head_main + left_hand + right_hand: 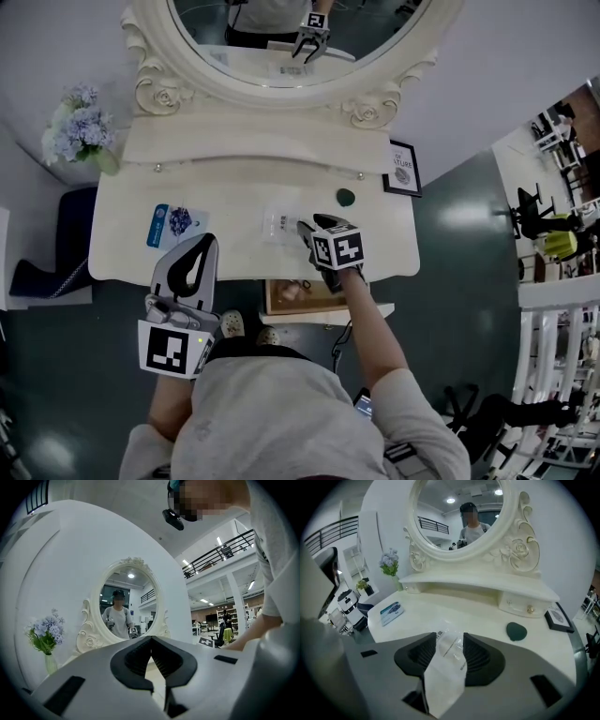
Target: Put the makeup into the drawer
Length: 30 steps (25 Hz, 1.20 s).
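A clear plastic makeup packet (280, 223) lies flat on the cream vanity table (122, 246). My right gripper (302, 228) slants down at the packet's right end. In the right gripper view the packet (447, 667) shows between the two dark pads of the right gripper (449, 641), which stand apart on either side of it, open. An open drawer (302, 292) with a brown inside juts out under the table's front edge, below my right hand. My left gripper (207, 240) hovers level at the front left; in the left gripper view its tips (151, 638) meet, with nothing between them.
A dark green pad (346, 197) and a blue card (173, 223) lie on the table. A framed picture (402, 169) stands at the right end, a vase of pale flowers (80, 127) at the left. An oval mirror (281, 47) rises behind a raised shelf.
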Each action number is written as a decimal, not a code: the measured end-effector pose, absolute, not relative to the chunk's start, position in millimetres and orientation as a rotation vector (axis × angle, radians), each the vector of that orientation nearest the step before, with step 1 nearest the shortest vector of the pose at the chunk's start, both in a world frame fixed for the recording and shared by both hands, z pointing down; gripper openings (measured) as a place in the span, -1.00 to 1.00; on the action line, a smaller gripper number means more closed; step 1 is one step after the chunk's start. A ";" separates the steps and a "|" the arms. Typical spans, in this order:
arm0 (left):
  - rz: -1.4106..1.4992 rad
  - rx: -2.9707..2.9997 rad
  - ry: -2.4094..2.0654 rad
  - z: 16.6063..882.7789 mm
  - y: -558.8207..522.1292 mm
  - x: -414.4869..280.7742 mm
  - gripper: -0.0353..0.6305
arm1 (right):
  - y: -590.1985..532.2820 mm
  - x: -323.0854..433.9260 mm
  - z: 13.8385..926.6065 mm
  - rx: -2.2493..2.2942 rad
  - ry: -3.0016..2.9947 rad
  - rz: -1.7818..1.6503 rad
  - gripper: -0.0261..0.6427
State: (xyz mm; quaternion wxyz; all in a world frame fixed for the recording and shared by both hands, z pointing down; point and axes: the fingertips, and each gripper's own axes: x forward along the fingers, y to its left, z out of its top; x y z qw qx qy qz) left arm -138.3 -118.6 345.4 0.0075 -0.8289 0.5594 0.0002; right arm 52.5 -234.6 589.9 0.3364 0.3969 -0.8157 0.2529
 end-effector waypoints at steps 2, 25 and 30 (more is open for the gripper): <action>0.025 -2.576 1.762 342.0 -119.5 -140.5 -0.85 | -233.4 55.6 601.2 1.029 -2.086 0.655 -0.36; 0.014 -2.566 1.794 348.1 -120.2 -142.4 -0.85 | -221.6 62.5 643.5 1.045 -2.001 0.710 -0.67; 0.008 -2.557 1.792 345.4 -117.5 -142.9 -0.85 | -220.9 60.8 642.9 1.073 -2.011 0.718 -0.82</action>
